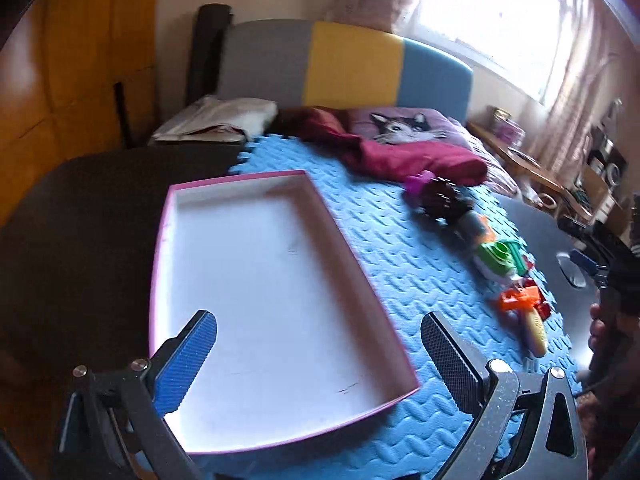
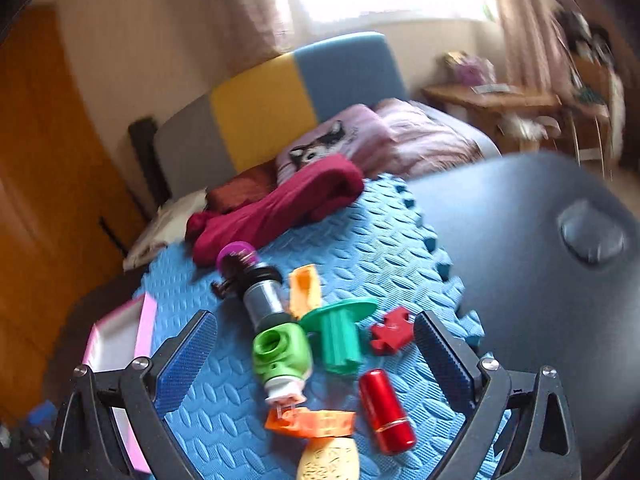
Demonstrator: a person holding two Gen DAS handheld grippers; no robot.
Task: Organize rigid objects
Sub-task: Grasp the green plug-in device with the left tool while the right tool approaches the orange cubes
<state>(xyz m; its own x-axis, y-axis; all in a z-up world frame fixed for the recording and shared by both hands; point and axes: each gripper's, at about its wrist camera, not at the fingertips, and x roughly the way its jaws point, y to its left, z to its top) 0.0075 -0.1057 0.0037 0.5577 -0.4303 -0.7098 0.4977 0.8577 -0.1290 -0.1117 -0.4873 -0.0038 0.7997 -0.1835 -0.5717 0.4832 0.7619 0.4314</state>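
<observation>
toys [image 2: 304,344], about eight, beside one pink tray [image 1: 264,280]; both claws [image 1: 316,344] [image 2: 314,344] gape wide, empty.

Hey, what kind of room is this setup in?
Most likely a bedroom at home: a bed with a grey, yellow and blue headboard, a pillow printed with a husky face, and a curtained window behind the blue foam mat.

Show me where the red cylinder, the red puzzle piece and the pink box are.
red cylinder [image 2: 386,414]: right wrist view, middle of its shiny side.
red puzzle piece [image 2: 390,330]: right wrist view, centre of its top face.
pink box [image 1: 256,276]: left wrist view, bare white floor inside it.
</observation>
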